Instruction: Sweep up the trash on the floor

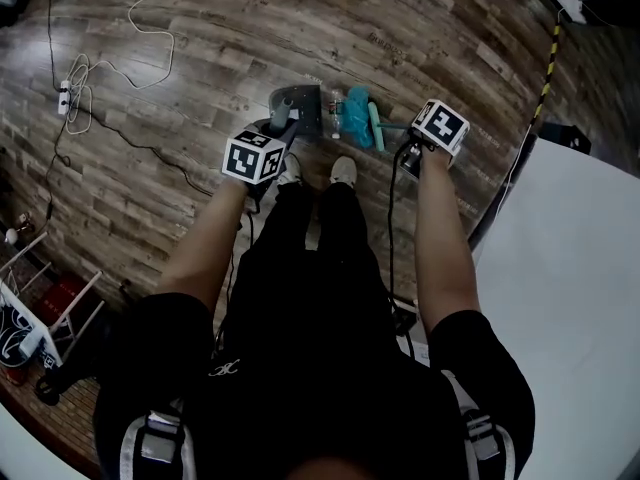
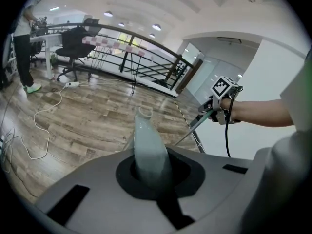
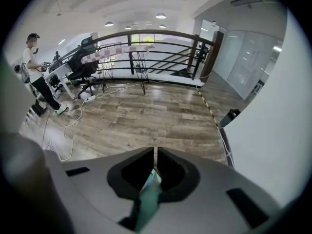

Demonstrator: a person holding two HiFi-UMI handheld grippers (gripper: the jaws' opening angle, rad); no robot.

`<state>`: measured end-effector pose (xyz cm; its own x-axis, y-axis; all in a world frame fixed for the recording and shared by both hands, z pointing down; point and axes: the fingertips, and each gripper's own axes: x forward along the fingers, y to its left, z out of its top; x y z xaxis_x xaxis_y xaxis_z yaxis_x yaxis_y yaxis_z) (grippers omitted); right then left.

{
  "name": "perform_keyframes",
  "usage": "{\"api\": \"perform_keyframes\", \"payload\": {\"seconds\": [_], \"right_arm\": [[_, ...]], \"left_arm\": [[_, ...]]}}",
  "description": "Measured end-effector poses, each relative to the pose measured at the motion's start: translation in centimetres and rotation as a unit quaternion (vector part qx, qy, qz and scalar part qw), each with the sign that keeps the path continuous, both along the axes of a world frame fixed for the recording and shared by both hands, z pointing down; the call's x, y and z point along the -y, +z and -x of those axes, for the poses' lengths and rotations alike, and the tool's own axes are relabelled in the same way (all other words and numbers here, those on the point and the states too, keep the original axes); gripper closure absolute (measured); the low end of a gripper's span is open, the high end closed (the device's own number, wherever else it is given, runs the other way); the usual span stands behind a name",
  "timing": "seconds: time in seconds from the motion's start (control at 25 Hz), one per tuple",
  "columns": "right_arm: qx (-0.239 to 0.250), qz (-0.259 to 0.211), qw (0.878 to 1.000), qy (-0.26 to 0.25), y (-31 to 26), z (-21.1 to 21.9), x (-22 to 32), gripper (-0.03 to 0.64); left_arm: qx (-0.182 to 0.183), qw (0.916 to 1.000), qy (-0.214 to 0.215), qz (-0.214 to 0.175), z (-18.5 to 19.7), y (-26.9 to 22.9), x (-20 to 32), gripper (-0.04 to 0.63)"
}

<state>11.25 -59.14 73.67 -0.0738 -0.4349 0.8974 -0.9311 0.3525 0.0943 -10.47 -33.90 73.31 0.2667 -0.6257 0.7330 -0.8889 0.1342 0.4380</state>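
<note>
Left hand-held gripper (image 2: 151, 172) is clamped on the dustpan handle (image 2: 148, 145), and the right hand-held gripper (image 3: 155, 174) is clamped on the teal broomstick (image 3: 147, 203). The trash (image 1: 335, 118) lies on the floor (image 1: 200, 58) between the dustpan (image 1: 300, 103) and the broom head (image 1: 358, 118), so I'd guess a short push left.

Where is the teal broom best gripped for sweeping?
On the slim broom handle, near its upper end, from the person's side. It slants up from the brush head on the floor, and the right hand-held gripper is shut on it there.
</note>
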Motion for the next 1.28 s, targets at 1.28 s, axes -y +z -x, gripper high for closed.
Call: {"api": "perform_keyframes", "payload": {"seconds": [1.28], "right_arm": [[0.109,0.010,0.976,-0.186,-9.7,16.9,-11.4,0.586]], "left_arm": [[-0.047,0.9899,-0.020,-0.133,5.8,-8.1,-1.2,0.595]]}}
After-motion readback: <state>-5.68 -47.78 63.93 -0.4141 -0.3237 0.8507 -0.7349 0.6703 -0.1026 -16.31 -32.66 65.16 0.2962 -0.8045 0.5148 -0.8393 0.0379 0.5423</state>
